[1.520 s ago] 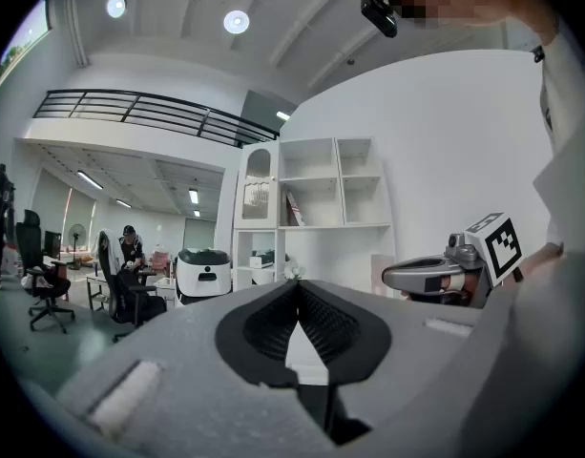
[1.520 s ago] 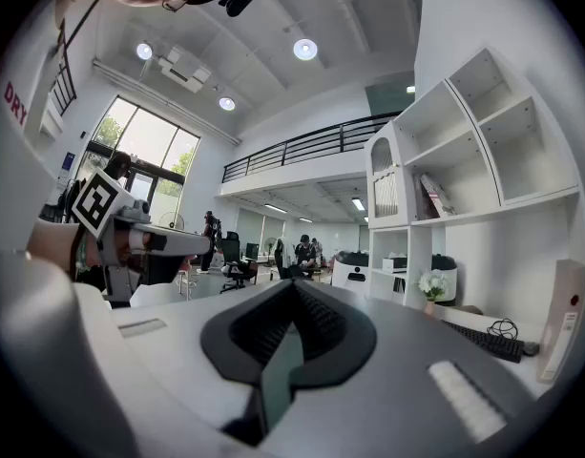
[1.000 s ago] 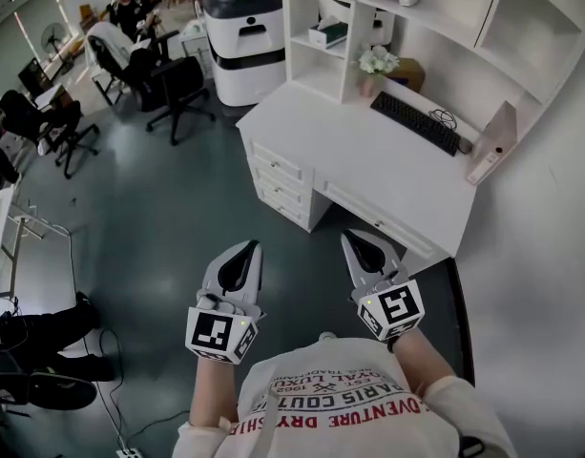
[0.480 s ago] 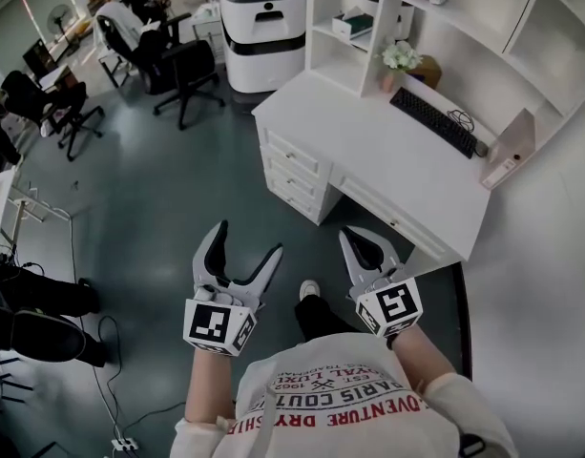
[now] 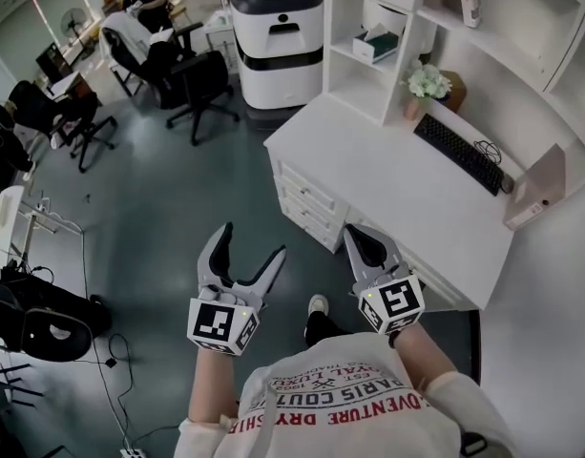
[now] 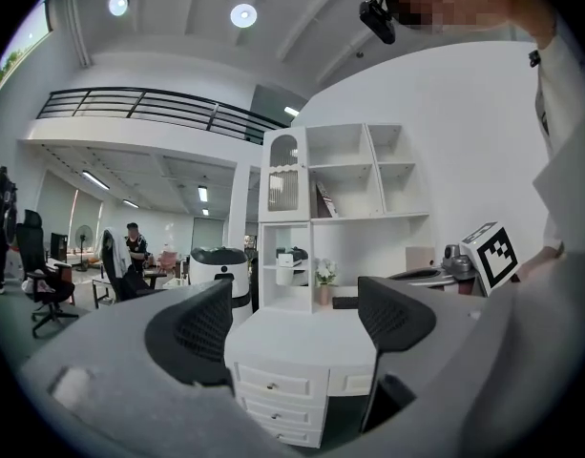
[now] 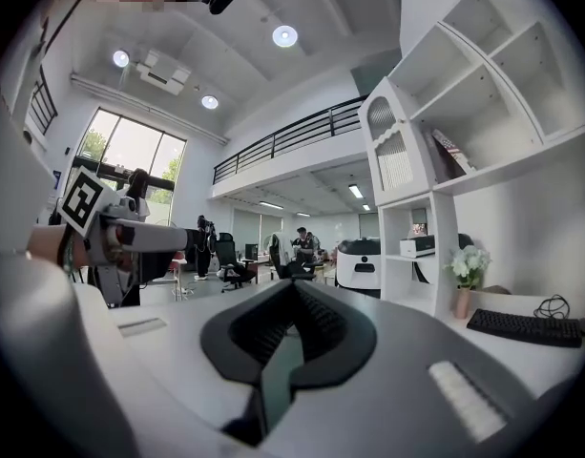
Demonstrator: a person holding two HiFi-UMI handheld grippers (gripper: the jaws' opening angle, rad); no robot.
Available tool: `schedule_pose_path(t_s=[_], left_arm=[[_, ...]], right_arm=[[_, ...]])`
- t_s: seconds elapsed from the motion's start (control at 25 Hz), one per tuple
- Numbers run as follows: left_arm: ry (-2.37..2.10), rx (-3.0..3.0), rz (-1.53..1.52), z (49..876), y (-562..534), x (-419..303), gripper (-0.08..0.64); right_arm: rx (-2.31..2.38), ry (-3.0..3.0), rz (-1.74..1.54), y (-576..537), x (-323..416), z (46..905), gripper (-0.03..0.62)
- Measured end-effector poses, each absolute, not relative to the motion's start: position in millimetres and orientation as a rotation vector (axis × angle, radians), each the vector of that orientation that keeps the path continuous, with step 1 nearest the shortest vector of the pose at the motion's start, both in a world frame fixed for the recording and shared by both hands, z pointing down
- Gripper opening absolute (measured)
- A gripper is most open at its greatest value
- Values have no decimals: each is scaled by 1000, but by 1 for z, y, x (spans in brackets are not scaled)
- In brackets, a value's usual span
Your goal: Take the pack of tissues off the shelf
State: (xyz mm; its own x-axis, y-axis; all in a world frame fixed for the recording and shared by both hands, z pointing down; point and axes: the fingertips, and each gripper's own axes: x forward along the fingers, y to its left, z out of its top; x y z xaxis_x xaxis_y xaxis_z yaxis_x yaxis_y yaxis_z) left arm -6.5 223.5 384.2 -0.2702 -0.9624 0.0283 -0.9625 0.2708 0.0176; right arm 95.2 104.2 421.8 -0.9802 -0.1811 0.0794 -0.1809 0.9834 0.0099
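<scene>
The pack of tissues point(image 5: 375, 43) is a white and green box on a lower shelf of the white shelving unit point(image 5: 354, 27) at the desk's left end. It also shows small and far off in the left gripper view point(image 6: 284, 259) and the right gripper view point(image 7: 418, 245). My left gripper point(image 5: 251, 241) is held at waist height over the floor, open, with nothing between its fingers. My right gripper point(image 5: 357, 237) hangs beside it near the desk's front edge, shut and empty. Both are well short of the shelf.
A white desk point(image 5: 387, 175) with drawers point(image 5: 306, 203) carries a black keyboard point(image 5: 459, 153) and a vase of white flowers point(image 5: 424, 84). A white and black machine point(image 5: 276, 36) stands left of the shelves. Office chairs point(image 5: 192, 79) and people are at the back left.
The left gripper's jaws went from shut to open. The desk and shelves have shifted right and nearer in the head view. The right gripper stayed shut.
</scene>
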Motion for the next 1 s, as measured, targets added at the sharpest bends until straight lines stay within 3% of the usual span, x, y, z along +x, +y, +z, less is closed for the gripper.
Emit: schedule_pose_path(t_s=[0.4,1.0], left_arm=[[-2418,1980,-14,376,76,-84,414],[-2140,2247,18,390,-101,-129,405]], right_arm=[[392,-3043,-15,-32,27,416,-2],[753,-2940,24,-159,15,432,-2]])
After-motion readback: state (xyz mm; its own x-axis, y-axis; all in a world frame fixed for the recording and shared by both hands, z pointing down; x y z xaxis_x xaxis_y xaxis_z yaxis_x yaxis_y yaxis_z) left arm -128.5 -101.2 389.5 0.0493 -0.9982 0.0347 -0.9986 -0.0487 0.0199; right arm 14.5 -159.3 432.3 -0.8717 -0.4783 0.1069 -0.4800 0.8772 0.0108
